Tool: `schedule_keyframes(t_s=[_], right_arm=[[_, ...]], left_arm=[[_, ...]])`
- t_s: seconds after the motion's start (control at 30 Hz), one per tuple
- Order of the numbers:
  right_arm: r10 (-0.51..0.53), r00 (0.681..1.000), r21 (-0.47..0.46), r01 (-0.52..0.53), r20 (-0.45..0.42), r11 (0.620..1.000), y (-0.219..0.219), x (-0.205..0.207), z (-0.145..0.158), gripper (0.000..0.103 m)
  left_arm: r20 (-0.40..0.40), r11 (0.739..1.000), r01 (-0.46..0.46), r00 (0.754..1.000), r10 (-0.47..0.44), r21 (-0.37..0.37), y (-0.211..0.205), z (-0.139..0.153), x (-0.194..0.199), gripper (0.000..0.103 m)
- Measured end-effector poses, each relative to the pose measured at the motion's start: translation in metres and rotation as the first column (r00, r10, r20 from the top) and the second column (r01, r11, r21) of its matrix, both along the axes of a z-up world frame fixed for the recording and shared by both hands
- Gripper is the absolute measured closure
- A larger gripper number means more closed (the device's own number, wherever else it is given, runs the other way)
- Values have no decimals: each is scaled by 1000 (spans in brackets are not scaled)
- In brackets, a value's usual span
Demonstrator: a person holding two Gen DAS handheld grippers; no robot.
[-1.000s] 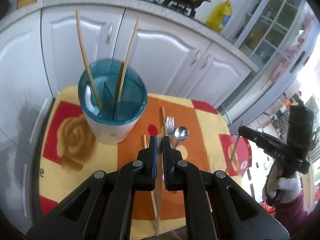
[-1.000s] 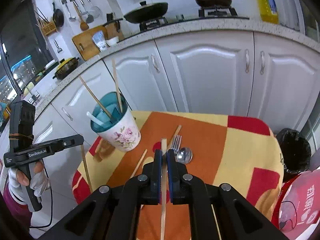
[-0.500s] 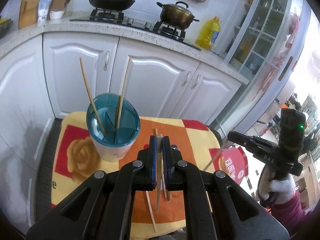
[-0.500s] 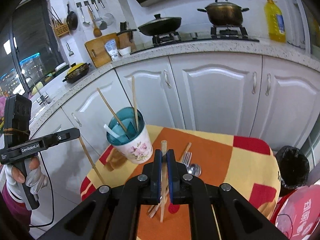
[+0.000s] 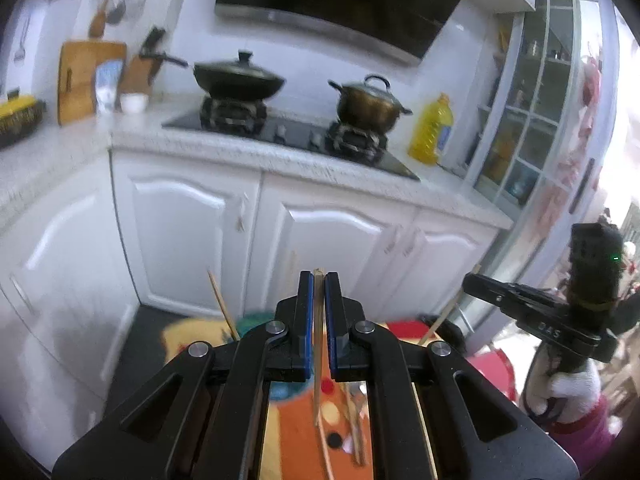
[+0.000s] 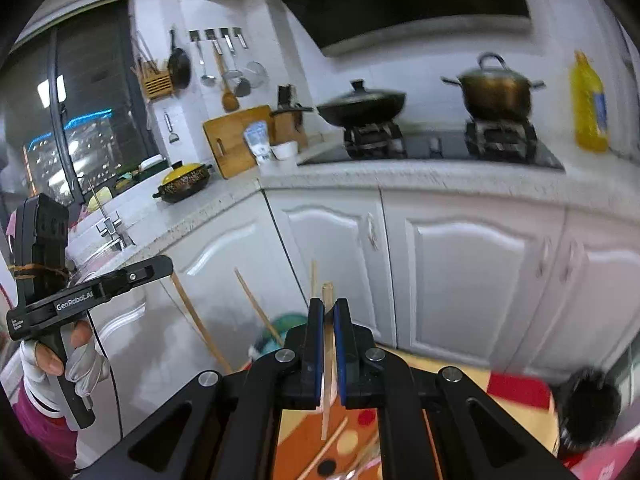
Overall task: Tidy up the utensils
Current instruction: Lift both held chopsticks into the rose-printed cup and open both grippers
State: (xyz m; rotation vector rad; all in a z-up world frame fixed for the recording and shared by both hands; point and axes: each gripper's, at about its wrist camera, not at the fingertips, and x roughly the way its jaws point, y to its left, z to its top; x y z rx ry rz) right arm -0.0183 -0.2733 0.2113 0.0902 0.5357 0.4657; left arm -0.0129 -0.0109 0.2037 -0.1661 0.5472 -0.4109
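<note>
In the left wrist view my left gripper (image 5: 319, 280) is shut on a wooden chopstick (image 5: 317, 376) that hangs down between its blue pads. The teal-rimmed utensil cup (image 5: 256, 317) shows just behind the fingers, blurred, with a chopstick (image 5: 222, 304) standing in it. In the right wrist view my right gripper (image 6: 328, 306) is shut on another chopstick (image 6: 327, 290), above the same cup (image 6: 286, 322). Each view shows the other gripper off to the side with its chopstick: the right one (image 5: 469, 282) and the left one (image 6: 165, 265). Loose chopsticks (image 5: 353, 412) lie on the orange cloth below.
The small table with the orange and yellow cloth (image 5: 298, 432) stands in front of white cabinets (image 5: 328, 248). A worktop carries a stove with a wok (image 5: 238, 78) and a pot (image 5: 370, 100). A black bin (image 6: 586, 404) sits at the table's right. Gloved hands hold both grippers.
Both grippers have risen with their chopsticks and tilted up, so the cup and table have dropped to the bottom of both views. The worktop and stove now fill the middle.
</note>
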Motion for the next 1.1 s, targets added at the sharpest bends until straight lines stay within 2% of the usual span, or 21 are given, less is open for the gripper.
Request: schedule_keyframes(t_s=[0.2, 0.37, 0.57, 0.8, 0.97, 1.03, 1.07, 1.1], right_arm=[[13, 999, -10, -13, 42, 1000, 28, 34, 21, 98], [14, 999, -45, -13, 32, 999, 55, 69, 12, 98], [27, 997, -56, -31, -69, 998, 70, 102, -39, 98], [31, 976, -55, -44, -213, 998, 73, 129, -99, 98], [62, 963, 75, -44, -264, 996, 59, 133, -111, 97], [65, 962, 88, -43, -265, 995, 56, 129, -109, 94], [61, 963, 86, -40, -262, 996, 54, 126, -109, 86], [55, 964, 83, -34, -260, 996, 52, 123, -108, 73]], left_arm=[[53, 996, -78, 996, 76, 40, 13, 13, 31, 99], [60, 986, -149, 988, 145, 76, 18, -2, 57, 99], [-33, 982, -164, 985, 168, 90, 19, -46, 81, 99], [-140, 981, -168, 973, 181, 100, 19, -91, 95, 99], [-142, 978, -174, 972, 189, 111, 15, -98, 94, 99], [-160, 981, -168, 970, 181, 93, 17, -98, 94, 99], [-166, 982, -167, 970, 180, 86, 18, -98, 94, 99], [-171, 983, -168, 969, 179, 81, 19, -97, 94, 98]])
